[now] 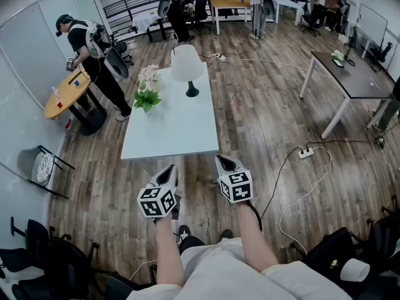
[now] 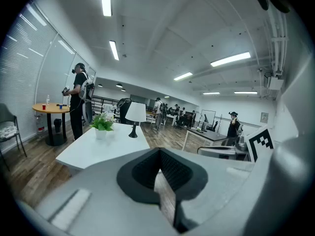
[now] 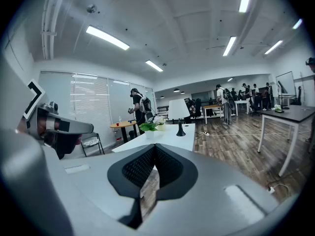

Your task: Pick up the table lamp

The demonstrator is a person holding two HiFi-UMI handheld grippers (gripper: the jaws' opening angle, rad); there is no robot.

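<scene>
- Ahead, the table lamp (image 1: pixel 187 67) stands upright on the far part of a long white desk (image 1: pixel 172 133). It has a white shade over a dark stem and a round foot.
- A potted plant (image 1: pixel 147 97) with green leaves and pale flowers sits on the same desk, to the lamp's left by the desk's left edge and apart from the lamp.
- The left gripper (image 1: pixel 169 170) is held in the air just short of the desk's near end, well apart from the lamp. Its fingers (image 2: pixel 145 169) are clenched tip to tip with nothing between them, and only floor shows through the slit below.
- The right gripper (image 1: pixel 224 162) hangs beside it at about the same height, also short of the desk. Its fingers (image 3: pixel 140 168) are pressed together and empty.
- Both grippers point toward the desk, tilted slightly down.
- At far left, a person in dark clothes (image 1: pixel 87 42) bends over a round wooden desk (image 1: pixel 62 99).
- On the wooden floor to the right lies a white power strip (image 1: pixel 305 153) with trailing cables.
</scene>
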